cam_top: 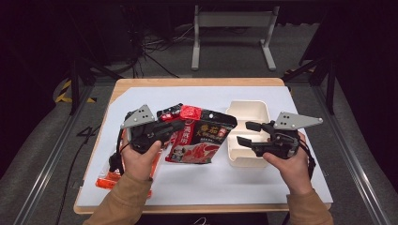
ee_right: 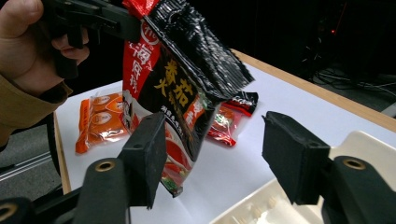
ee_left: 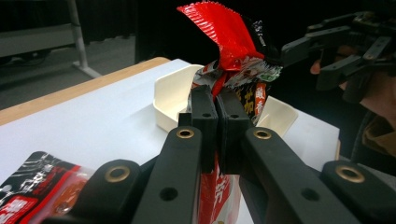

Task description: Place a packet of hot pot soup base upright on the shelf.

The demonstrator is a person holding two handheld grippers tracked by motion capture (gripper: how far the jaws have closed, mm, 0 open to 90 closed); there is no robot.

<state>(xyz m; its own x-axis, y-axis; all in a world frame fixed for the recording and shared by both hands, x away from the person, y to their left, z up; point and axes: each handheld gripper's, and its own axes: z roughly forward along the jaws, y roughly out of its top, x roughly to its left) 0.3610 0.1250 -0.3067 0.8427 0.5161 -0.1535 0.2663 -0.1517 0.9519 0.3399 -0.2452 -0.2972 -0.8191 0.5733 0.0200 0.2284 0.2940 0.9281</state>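
A large red and black sauce packet [cam_top: 199, 136] hangs in the air, tilted, with my left gripper [cam_top: 178, 125] shut on its left edge. Up close, the left gripper [ee_left: 218, 114] clamps the packet [ee_left: 233, 42] between its two black pads. The packet [ee_right: 177, 88] also hangs in front of my right gripper [ee_right: 212, 154], whose jaws stand wide apart with nothing between them. That right gripper [cam_top: 246, 132] hovers over the left part of a cream rectangular tray [cam_top: 248, 115].
An orange snack pack [cam_top: 107, 179] lies at the table's left front edge, under the left forearm. A small red and black packet [ee_right: 233, 116] lies on the white sheet [cam_top: 197, 180] behind the held one. Another packet [ee_left: 35, 186] lies near the left gripper.
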